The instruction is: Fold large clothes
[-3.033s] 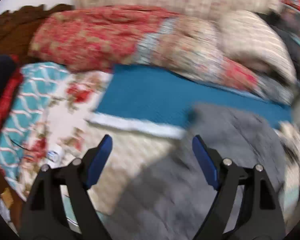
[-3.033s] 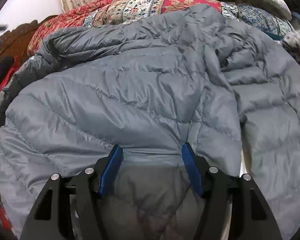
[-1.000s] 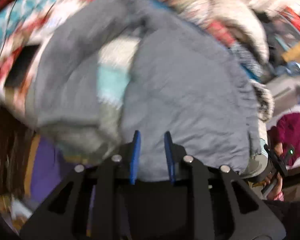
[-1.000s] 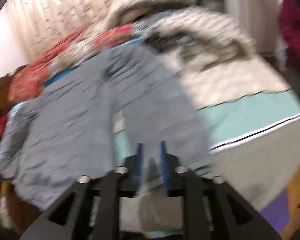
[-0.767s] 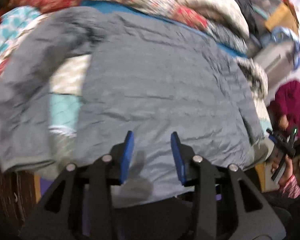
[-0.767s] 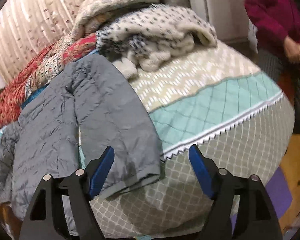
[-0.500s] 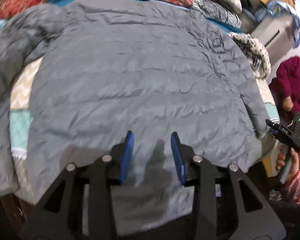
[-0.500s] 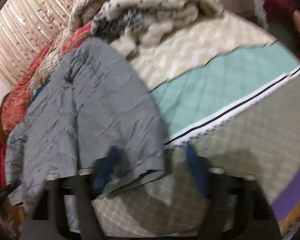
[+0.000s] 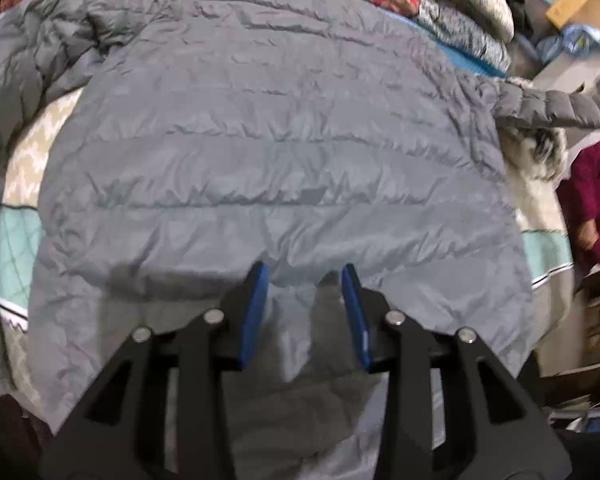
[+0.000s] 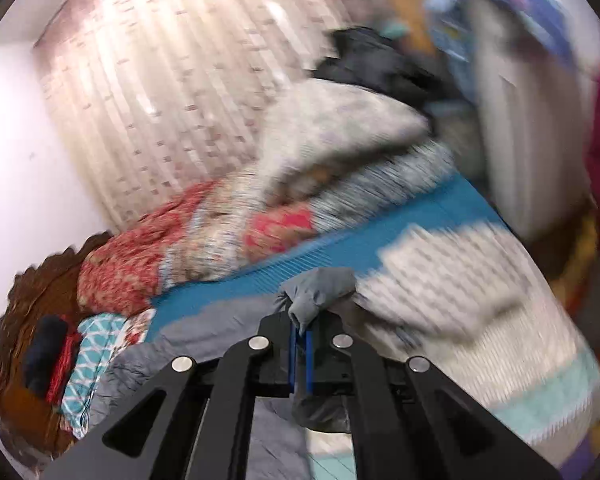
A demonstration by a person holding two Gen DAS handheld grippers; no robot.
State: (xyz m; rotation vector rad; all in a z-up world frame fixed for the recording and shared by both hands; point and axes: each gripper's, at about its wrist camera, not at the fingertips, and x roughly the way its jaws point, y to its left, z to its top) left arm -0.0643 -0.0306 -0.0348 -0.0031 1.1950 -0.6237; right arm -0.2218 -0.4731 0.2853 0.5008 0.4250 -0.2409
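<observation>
A large grey puffer jacket [image 9: 268,152] lies spread back-up across the bed. My left gripper [image 9: 305,308] points down at its lower hem. The jaws stand apart, and a raised ridge of jacket fabric runs between the blue pads [image 9: 256,312] without being squeezed. In the right wrist view my right gripper [image 10: 301,344] is high above the bed. Its jaws are closing, with the jacket's grey sleeve cuff [image 10: 320,284] pinched between the narrow blue pads. The lifted sleeve [image 9: 560,106] stretches off to the right edge in the left wrist view.
Folded quilts and blankets [image 10: 228,240] are piled along the far side of the bed, with a teal blanket [image 10: 380,240] in front of them. A curtain [image 10: 160,80] hangs behind. A person in a magenta top [image 9: 596,200] stands at the right, near a cardboard box [image 9: 576,0].
My right gripper shut on the sleeve cuff and rose steeply, lifting the sleeve off the bed. My left gripper moved across to the middle of the jacket's hem, its jaws a little wider.
</observation>
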